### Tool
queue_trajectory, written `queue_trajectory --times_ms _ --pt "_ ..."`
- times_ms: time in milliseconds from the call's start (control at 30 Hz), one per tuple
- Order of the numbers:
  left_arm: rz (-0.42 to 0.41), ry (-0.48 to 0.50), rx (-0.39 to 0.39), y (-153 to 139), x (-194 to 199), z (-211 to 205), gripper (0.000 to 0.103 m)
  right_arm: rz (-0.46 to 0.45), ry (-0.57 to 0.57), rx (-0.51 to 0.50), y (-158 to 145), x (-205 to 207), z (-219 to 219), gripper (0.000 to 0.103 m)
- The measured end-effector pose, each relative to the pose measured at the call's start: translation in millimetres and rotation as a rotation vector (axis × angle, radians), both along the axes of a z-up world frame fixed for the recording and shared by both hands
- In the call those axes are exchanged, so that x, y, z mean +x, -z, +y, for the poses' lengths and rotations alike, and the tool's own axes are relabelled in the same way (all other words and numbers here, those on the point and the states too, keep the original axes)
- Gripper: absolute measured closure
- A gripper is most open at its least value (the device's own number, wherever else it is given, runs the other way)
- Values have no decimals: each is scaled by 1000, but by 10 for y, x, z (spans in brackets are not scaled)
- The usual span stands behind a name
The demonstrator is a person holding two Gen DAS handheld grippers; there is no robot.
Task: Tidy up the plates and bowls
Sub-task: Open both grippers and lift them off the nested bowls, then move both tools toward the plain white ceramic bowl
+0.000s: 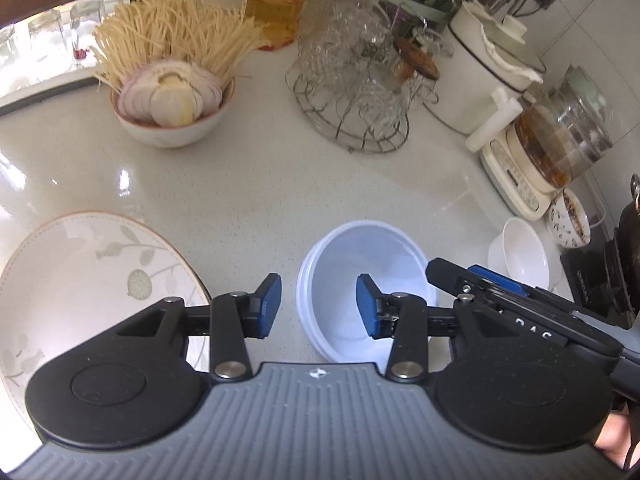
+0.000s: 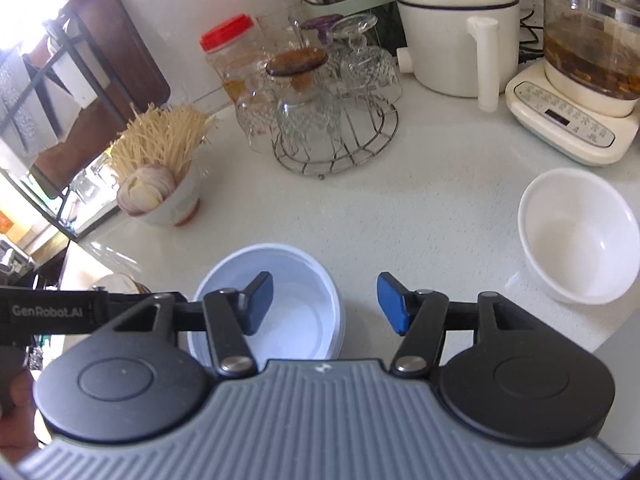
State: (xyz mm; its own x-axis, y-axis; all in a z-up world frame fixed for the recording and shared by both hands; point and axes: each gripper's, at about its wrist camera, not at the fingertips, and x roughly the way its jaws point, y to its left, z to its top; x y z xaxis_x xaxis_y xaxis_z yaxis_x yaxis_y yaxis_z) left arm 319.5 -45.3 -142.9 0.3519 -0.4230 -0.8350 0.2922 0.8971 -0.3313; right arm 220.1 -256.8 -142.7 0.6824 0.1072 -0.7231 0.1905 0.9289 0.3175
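The left gripper [image 1: 318, 306], black-armed with 2 blue rubber pads, stands wide apart and holds nothing above a glossy, speckled white stone countertop [image 1: 248, 184]. Its right pad sits over the near rim of the pale blue translucent plastic bowls [image 1: 344, 280], which look like 2 or more nested together by their layered rims; its left pad hangs over bare counter just beside them. To its left, partly under the gripper's arm, lies a round white ceramic plate with grey-green leaf print and a thin brown rim [image 1: 80, 272].

The right gripper [image 2: 325, 304], of the same build, is likewise spread wide and empty. Its left pad hovers inside the mouth of the blue bowls [image 2: 296, 280]; its right pad is over bare counter. Ahead and to its right rests a smooth, plain white ceramic bowl [image 2: 580, 236], apart from the blue stack.

Farther ahead of both grippers stands a domed wire rack of upturned cut-glass cups [image 2: 320, 120]. Ahead left is a cream ceramic bowl holding sliced purple onion and dry pale noodles [image 1: 172, 92]. Ahead right sit a white electric pot with a stubby handle [image 2: 456, 36] and a glass kettle of brown liquid on a cream base [image 2: 580, 88].
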Motion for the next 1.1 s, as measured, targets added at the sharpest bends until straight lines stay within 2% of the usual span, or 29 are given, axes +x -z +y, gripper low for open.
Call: queue_trajectory --times_ms 300,533,667,833,1100 --pt "-106 36 -29 -383 -4 -233 56 -76 30 -34 -310 -81 -165 43" --pt "-152 72 -38 -573 49 -497 56 -113 98 -37 -435 -90 -366 43" --pt "-163 98 -48 -632 69 -642 56 -131 134 -48 -518 -141 -520 43" --pt "-142 115 -96 -661 104 -825 56 -132 173 -74 -558 -186 -737 43" --pt "-128 160 -117 -662 203 -1256 56 -130 224 -77 -593 -174 -1096 43"
